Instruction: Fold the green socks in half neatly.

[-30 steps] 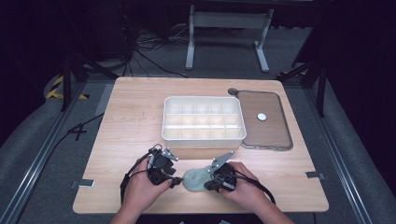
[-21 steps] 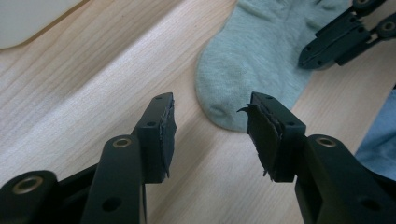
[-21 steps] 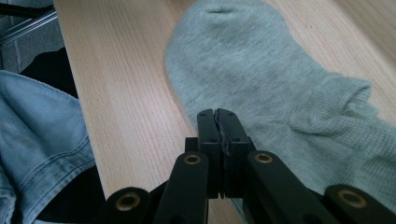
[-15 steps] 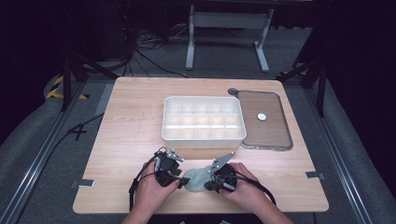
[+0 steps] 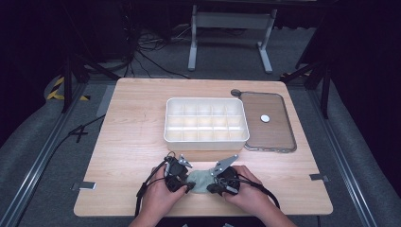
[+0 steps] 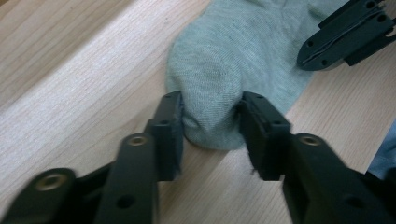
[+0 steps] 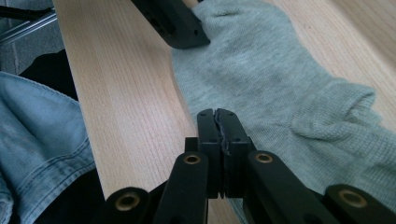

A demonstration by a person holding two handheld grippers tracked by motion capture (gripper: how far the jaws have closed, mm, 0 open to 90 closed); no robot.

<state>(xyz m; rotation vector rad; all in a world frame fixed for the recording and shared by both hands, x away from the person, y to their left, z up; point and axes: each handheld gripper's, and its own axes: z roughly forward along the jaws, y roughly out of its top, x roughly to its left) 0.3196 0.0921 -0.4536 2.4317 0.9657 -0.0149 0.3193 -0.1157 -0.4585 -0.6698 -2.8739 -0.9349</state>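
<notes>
Closing on the toe of a grey-green knit sock (image 6: 233, 60) near the surface's (image 5: 132, 132) front edge, the left tongs (image 6: 211, 119) pinch it while the right tongs (image 7: 218, 126), pressed together on its edge, await the next move, likely a fold.

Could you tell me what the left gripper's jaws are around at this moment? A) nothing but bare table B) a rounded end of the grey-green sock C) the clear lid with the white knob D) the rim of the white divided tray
B: in the left gripper view the left gripper has one jaw on each side of the sock, whose rounded end bulges between them.
</notes>
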